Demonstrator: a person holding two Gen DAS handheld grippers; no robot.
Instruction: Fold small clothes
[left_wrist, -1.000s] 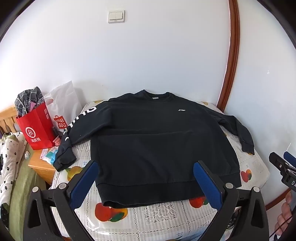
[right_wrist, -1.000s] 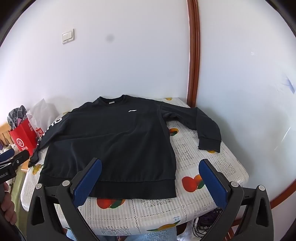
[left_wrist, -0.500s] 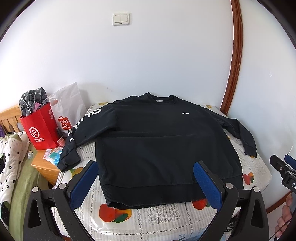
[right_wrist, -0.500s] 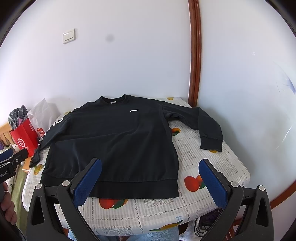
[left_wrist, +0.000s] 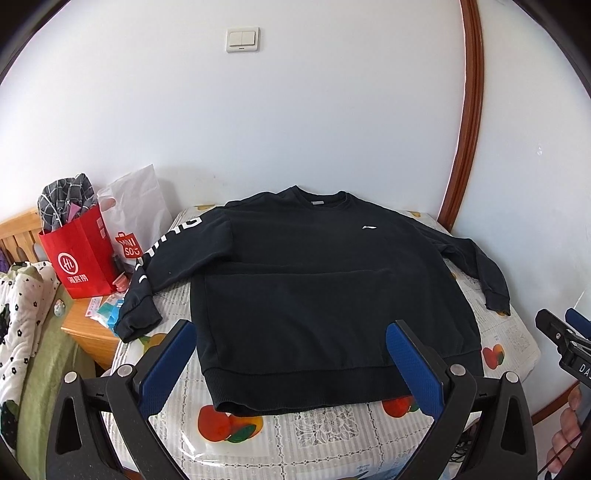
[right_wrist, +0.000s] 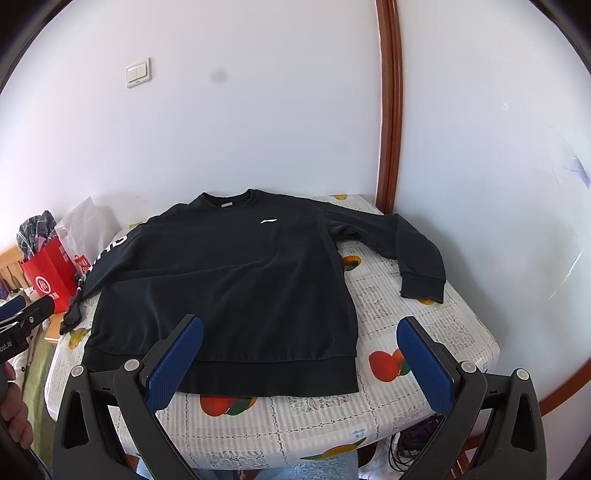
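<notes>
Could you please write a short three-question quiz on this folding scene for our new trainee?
1. True or false: the black sweatshirt already lies folded in half on the table.
2. Which sleeve carries white lettering? A) the one nearest the red paper bag B) the one nearest the wooden trim
3. Fill in: both the left gripper and the right gripper are ____ and hold nothing.

Key: 1 false, it lies spread flat with both sleeves out. 2 A. 3 open.
</notes>
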